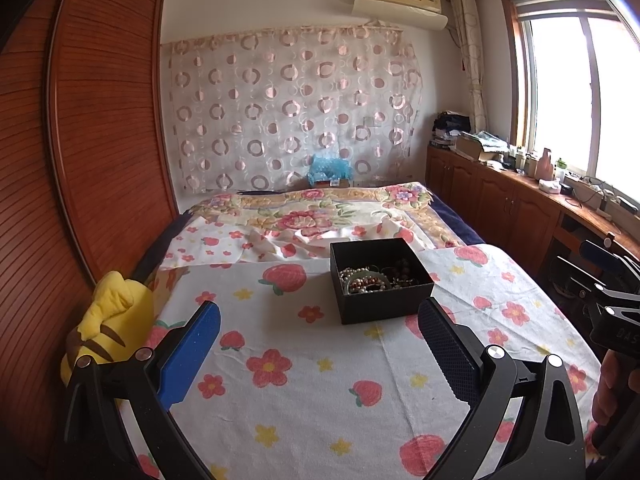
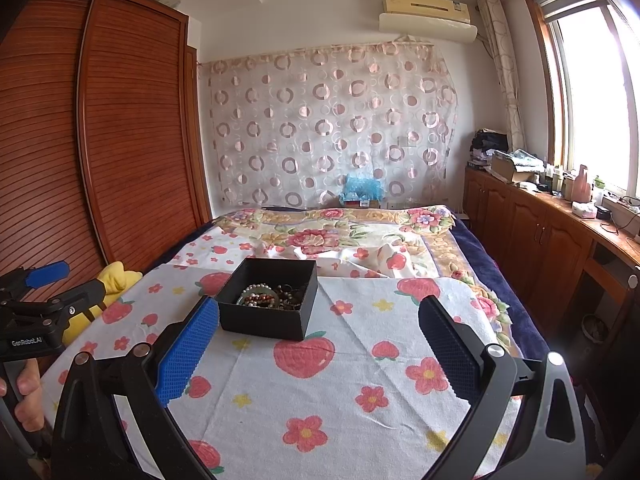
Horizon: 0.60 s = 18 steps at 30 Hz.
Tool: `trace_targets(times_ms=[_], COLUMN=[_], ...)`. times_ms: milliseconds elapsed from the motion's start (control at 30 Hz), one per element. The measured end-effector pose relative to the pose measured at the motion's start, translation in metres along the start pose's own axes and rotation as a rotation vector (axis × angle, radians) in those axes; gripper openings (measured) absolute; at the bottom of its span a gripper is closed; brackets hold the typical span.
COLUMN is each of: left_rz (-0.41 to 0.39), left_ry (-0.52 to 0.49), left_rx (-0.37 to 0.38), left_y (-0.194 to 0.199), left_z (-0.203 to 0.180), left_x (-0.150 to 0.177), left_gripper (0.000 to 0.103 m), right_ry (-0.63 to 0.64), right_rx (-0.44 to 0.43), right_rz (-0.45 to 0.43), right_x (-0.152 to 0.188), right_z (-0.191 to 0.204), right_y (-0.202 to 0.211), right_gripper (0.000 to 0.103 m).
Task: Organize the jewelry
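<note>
A black open box (image 1: 382, 280) stands on the flowered sheet (image 1: 304, 360) of the bed, with a tangle of bead bracelets and necklaces (image 1: 368, 278) inside. It also shows in the right wrist view (image 2: 272, 300), with the jewelry (image 2: 272, 296) in it. My left gripper (image 1: 320, 320) is open and empty, held above the sheet short of the box. My right gripper (image 2: 318, 320) is open and empty, with its left fingertip (image 2: 196, 332) near the box's front left corner. Each gripper appears at the edge of the other view.
A yellow plush toy (image 1: 108, 332) lies at the bed's left edge beside a wooden slatted wardrobe (image 1: 80, 140). A folded floral blanket (image 1: 320, 212) lies beyond the box. Wooden cabinets (image 1: 500, 196) with clutter run along the right under the window.
</note>
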<state>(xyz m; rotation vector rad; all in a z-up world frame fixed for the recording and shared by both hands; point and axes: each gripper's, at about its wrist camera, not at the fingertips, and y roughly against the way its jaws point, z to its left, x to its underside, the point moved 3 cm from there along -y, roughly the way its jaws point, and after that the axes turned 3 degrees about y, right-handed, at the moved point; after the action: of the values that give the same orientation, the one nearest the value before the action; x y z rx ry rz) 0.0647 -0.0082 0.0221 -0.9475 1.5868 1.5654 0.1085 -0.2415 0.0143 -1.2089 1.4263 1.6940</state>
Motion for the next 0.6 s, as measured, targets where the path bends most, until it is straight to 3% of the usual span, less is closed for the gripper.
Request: trace_targets(times_ms=[600], left_rz=[0.001], left_ry=[0.0], left_rx=[-0.001], left_y=[0.0002], left_z=[-0.0003], left_x=[0.0016], left_gripper=[0.096], right_ry=[0.002], right_rx=[0.0], right_rz=[0.0], right_x=[0.0006], right_z=[-0.0001], right_y=[-0.0002], right_gripper=[0.101])
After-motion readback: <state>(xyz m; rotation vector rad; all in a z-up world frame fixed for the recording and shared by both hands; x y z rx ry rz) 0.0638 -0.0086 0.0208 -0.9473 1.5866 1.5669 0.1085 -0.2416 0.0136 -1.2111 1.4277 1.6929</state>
